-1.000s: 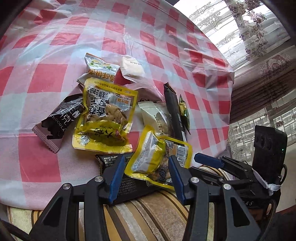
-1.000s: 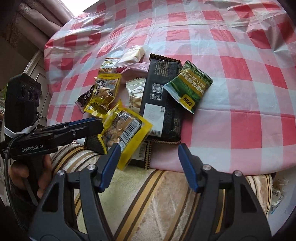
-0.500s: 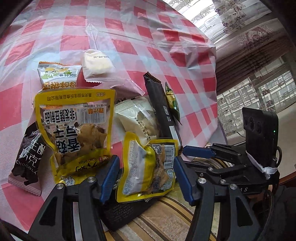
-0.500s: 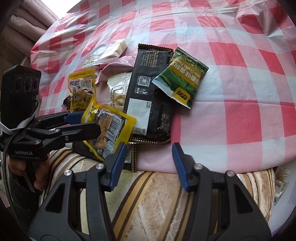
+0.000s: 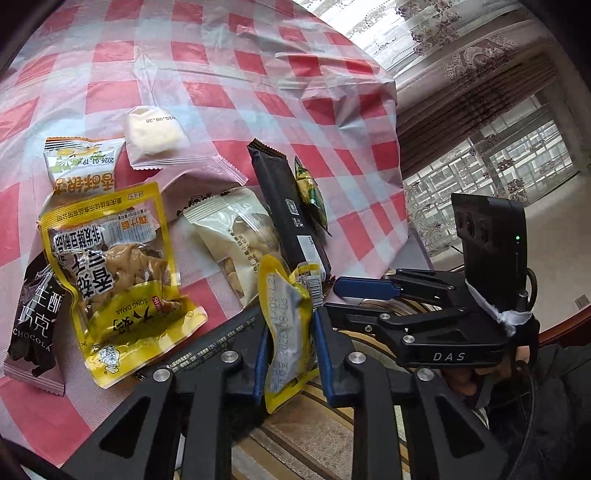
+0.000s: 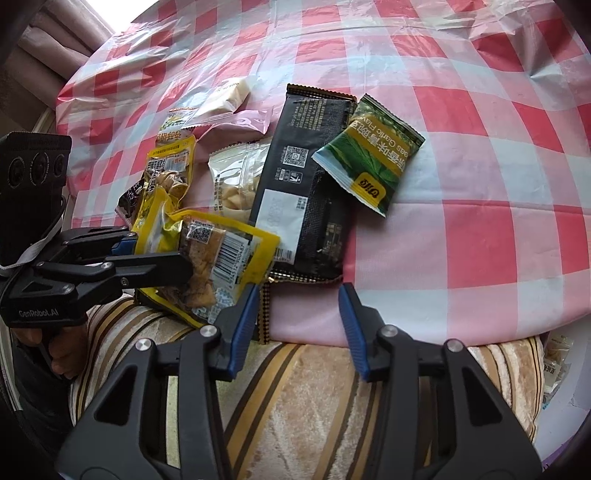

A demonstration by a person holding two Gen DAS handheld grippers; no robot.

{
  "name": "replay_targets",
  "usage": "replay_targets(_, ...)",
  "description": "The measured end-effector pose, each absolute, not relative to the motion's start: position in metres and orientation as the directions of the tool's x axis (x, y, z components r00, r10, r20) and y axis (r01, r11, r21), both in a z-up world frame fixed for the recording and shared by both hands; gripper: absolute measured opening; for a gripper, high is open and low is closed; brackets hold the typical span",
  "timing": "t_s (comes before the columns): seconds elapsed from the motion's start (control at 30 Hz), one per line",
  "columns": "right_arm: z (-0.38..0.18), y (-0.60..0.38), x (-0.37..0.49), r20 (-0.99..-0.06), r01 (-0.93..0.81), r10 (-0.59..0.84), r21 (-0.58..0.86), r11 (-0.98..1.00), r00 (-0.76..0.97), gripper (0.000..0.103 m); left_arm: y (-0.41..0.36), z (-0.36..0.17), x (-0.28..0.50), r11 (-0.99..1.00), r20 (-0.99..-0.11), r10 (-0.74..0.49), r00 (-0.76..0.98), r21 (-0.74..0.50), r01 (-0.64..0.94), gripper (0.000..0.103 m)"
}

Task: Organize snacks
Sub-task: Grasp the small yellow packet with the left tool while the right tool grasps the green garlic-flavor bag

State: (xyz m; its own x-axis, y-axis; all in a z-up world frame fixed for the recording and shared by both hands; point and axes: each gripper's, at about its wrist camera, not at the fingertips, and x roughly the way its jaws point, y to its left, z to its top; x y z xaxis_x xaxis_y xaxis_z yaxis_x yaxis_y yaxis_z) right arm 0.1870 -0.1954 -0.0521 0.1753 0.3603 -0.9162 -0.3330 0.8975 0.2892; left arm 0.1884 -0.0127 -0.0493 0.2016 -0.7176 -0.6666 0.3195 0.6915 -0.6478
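While the left gripper (image 5: 290, 354) pinches a small yellow snack packet (image 5: 286, 325) above the checked tablecloth (image 5: 207, 92), the right gripper (image 6: 297, 328) hangs with jaws closing on nothing, near the black wrapper (image 6: 299, 188); curtains (image 5: 480, 74) behind.

Round table under a red-and-white checked plastic cloth (image 5: 207, 88), a striped plush cover (image 6: 332, 387) at its near edge; patterned sheer curtains (image 5: 436, 33), brown drapes (image 5: 476, 99) and what appears to be a grilled, daylit window (image 5: 517, 155).

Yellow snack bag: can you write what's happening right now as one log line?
left gripper: shut on yellow snack bag | right gripper: closing, nothing between jaws | other snacks: on checked tablecloth
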Motion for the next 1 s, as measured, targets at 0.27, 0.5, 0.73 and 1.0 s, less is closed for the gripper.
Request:
replay_targets(0.27,-0.052,-0.198,0.187,-0.908,-0.322,0.378,0.308,0.895,0.181,0.049,-0.016,-0.050,0.186,0.683,-0.652,-0.728,0.211,-0.665,0.302,0.018)
replay_targets(0.5,-0.035,-0.229,0.196,-0.857,-0.204,0.421,0.374,0.905,0.298,0.052,-0.004,-0.042,0.180,0.702,-0.633,-0.711,0.307,-0.663,0.260,0.018)
replay_targets(0.73,-0.031,-0.242,0.225,-0.818,-0.085,0.417,0.419,0.904,0.396,0.052,0.002,-0.037,0.175,0.732,-0.633,-0.674,0.381,-0.643,0.226,0.018)
replay_targets(1.0,-0.042,-0.239,0.258,-0.831,-0.007,0.378,0.411,0.911,0.408,0.052,0.000,-0.035,0.172,0.742,-0.634,-0.662,0.399,-0.630,0.230,0.018)
